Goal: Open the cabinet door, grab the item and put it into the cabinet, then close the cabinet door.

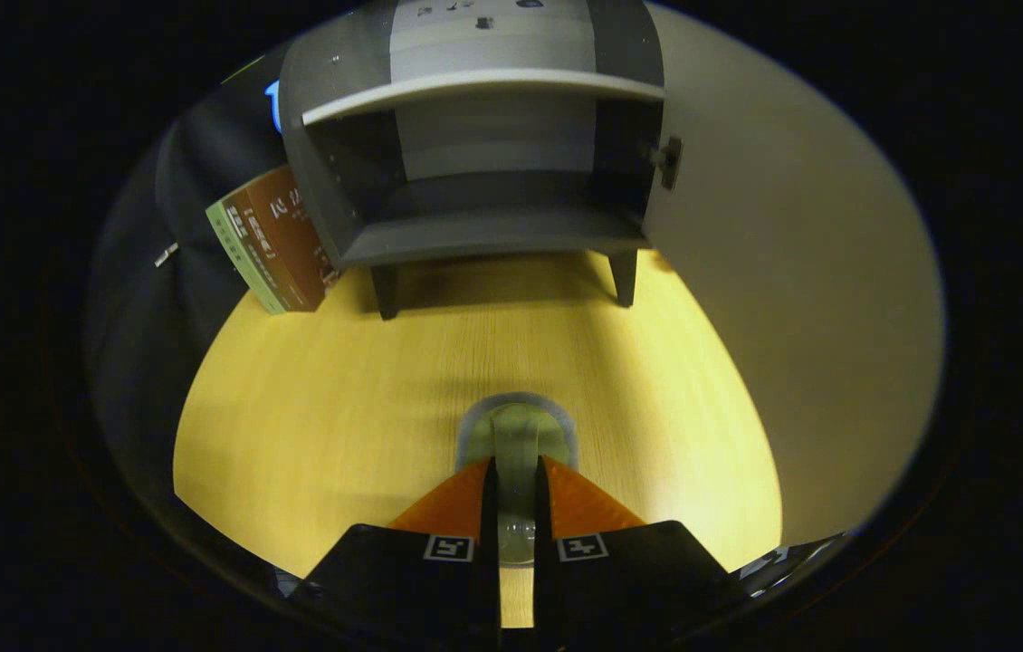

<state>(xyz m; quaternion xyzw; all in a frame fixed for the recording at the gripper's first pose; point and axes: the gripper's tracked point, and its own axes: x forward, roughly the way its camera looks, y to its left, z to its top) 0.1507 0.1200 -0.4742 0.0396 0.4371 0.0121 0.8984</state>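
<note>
Fingers of the gripper pinch a spoon's handle over the wooden table, facing the open grey cabinet.

Brown-and-green box leaning beside the cabinet's left side, lower corner on the table. Yellow wooden table, lit brightly across the middle. Dark booth wall behind.

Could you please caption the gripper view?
Tongs shut on a clear glass cup before the open grey cabinet on the yellow wooden table.

One cabinet, one book, one cup.
</note>
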